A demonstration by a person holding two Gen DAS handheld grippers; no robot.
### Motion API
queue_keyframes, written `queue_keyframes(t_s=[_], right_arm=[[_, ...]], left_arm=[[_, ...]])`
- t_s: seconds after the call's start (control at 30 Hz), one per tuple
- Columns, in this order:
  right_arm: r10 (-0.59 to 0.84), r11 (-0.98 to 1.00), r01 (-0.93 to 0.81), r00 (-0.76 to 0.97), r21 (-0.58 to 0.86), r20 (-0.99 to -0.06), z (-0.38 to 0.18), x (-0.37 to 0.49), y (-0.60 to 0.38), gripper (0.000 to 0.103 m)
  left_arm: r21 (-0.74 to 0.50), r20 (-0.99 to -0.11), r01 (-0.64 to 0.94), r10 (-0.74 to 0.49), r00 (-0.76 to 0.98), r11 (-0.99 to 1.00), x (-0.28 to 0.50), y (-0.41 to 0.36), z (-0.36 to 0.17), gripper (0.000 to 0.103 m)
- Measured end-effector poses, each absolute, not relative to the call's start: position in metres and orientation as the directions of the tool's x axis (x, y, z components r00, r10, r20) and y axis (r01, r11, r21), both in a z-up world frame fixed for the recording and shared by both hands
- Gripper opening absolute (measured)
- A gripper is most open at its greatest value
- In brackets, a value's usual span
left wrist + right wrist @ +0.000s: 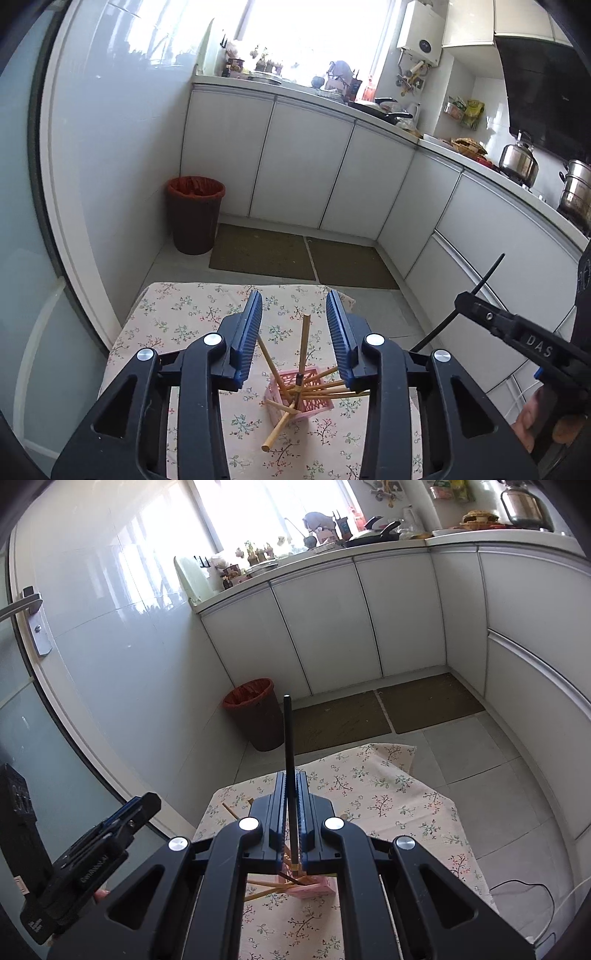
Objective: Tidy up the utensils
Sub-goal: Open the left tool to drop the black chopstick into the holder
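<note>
A pink slotted basket [299, 397] sits on the floral tablecloth [177, 317], with several wooden chopsticks [325, 387] fanning out of it. One wooden chopstick [304, 343] stands nearly upright in the basket. My left gripper [294, 295] is open around that chopstick, and neither pad touches it. My right gripper [291, 775] is shut on a black chopstick [288, 746] that points up and away above the basket [317, 886]. In the left wrist view the right gripper [469, 299] comes in from the right with the black chopstick [489, 271].
On the floor past the table stand a dark bin with a red liner [194, 218] and two brown mats [262, 254]. White cabinets [303, 166] line the back and right. A door with a metal handle [22, 605] is on the left. A black cable [524, 890] lies on the floor.
</note>
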State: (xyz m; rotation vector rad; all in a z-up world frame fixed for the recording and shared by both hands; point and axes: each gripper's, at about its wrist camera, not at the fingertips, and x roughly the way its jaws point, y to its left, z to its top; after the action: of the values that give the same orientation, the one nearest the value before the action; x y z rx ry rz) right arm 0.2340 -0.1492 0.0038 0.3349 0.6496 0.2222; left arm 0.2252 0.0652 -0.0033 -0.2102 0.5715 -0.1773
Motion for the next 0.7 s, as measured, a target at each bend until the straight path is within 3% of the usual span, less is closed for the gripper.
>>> queue_keyframes(t_s=[0.3,0.37,0.43,0.7], right_arm=[[0.295,0.936,-0.110,0.762,0.335,-0.576,-0.021,0.253,-0.116,0.006],[0.289,0.941,-0.113,0.757,0.319,-0.586,-0.028,0.258,-0.109,0.011],[0.283,0.943,-0.104,0.752,0.316,-0.596,-0.033,0.260,-0.105,0.027],[0.229,0.962,-0.086,0.776,0.261,-0.587,-0.019,0.234,-0.106,0.028]], left_arm=[[-0.267,-0.526,0.082,-0.216,0.823,0.960,0.222,0.090,-0.013,0.037],[-0.273,-0.530,0.077,-0.217,0.820,0.959,0.222,0.092,-0.017,0.037],[-0.282,-0.534,0.074,-0.220,0.816,0.957,0.221,0.095,-0.019,0.037],[-0.274,-0.525,0.087,-0.225,0.821,0.958,0.205,0.090,-0.014,0.041]])
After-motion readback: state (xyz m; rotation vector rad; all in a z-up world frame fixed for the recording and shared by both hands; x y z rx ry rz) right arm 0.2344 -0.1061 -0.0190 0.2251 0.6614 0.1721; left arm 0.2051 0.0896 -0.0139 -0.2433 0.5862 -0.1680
